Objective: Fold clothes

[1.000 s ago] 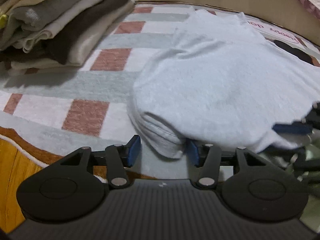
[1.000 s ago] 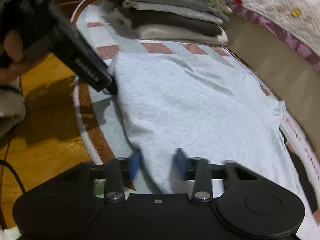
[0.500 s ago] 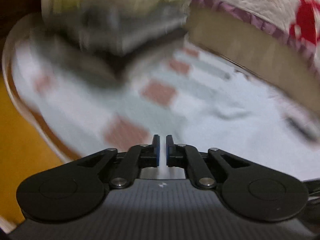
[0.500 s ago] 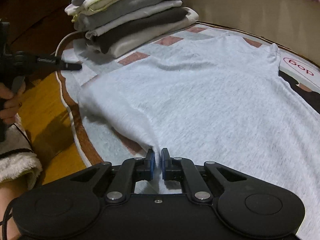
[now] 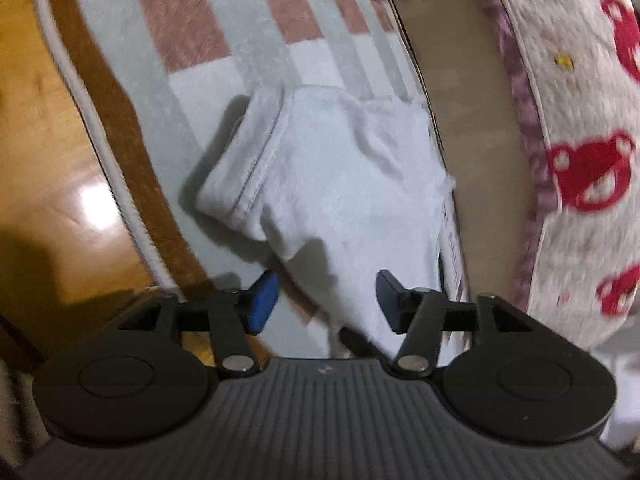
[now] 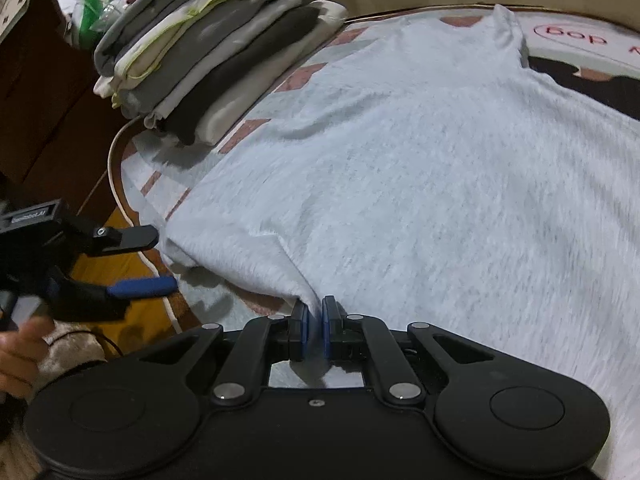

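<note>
The right hand-held gripper point(image 6: 315, 326) was nearly closed, its blue pads pinching a fold of the near edge of the light grey T-shirt point(image 6: 420, 168), with fabric visible between the jaws. The left hand-held gripper point(image 5: 328, 304) was spread wide and gripped nothing; part of the T-shirt lay in the gap between its two fingers, and contact with either pad could not be confirmed. In the right wrist view the left hand-held gripper appeared at the left edge, one finger above the other, both tips just beside the near left corner of the garment.

The T-shirt lay spread on a checked rug point(image 5: 208, 24) with pink, grey and white squares and a brown border. A hemmed sleeve point(image 5: 240, 168) lay folded over the body of the garment. The rug lay on a wooden floor point(image 5: 44, 168). A person's hand point(image 6: 18, 354) and a fuzzy sleeve point(image 6: 68, 354) were visible at the lower left of the right wrist view.

Beyond the T-shirt, a stack of folded clothes point(image 6: 208, 56) in grey, cream and dark tones stood on the far left part of the rug. A white blanket with red bear motifs point(image 5: 580, 152) hung at the right of the rug
</note>
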Tool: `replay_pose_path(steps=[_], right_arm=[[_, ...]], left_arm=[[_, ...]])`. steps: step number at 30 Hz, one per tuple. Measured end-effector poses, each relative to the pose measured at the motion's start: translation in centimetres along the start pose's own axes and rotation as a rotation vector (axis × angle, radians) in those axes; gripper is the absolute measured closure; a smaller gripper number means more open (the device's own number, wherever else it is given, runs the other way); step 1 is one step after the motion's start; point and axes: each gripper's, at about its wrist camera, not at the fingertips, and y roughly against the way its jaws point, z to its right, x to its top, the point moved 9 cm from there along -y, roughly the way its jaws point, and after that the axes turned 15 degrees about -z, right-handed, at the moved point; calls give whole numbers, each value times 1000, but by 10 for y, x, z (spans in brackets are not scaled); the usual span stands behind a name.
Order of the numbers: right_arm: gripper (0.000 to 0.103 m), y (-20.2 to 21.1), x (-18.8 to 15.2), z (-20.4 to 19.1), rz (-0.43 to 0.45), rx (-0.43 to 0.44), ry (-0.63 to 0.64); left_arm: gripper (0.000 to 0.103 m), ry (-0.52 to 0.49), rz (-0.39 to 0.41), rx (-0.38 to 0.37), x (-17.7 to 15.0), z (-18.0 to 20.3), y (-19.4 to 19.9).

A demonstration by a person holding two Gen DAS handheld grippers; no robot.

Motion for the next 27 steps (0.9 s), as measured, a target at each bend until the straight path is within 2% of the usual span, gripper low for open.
replay_pose_path(steps=[2,5,7,8,9,10,12,15,17,19,22,23,26,27], right_arm=[[97,3,0,-4,23,-31,28],[97,10,-1,-12,67,-63,90],[97,15,-2,-21,96,-42,138],[98,16,-2,-24,106,-33,157],[97,15,-2,-24,96,-29,158],[97,13,-1,-24,87,-26,159],[98,10,0,-26,66,-10,168],[97,9,-2,-35,25,19,208],[97,14,-3,-33,18,21,204],[96,23,-2,-25,31,7,178],[91,36,-2,-14,51,-14,140],[87,40,-1,-10,57,-21,127],[53,54,-1,1,77,-42,89],[52,58,-1,5,83,-49,76]], left_arm=[[48,39,87,71,7,-8,-4],[47,-19,219,152,19,-6,0],[49,-63,249,181,22,-2,-3],[54,-89,271,202,23,0,-5],[89,-115,293,223,25,2,-6],[97,-157,319,257,26,6,-4],[98,-290,392,350,29,25,10],[98,-494,503,443,20,62,29],[98,-495,496,496,19,61,24],[98,-414,451,527,22,41,14],[96,-296,398,514,30,13,13],[95,-287,396,508,32,10,15],[95,-334,403,547,35,14,14],[95,-343,402,563,36,15,12]])
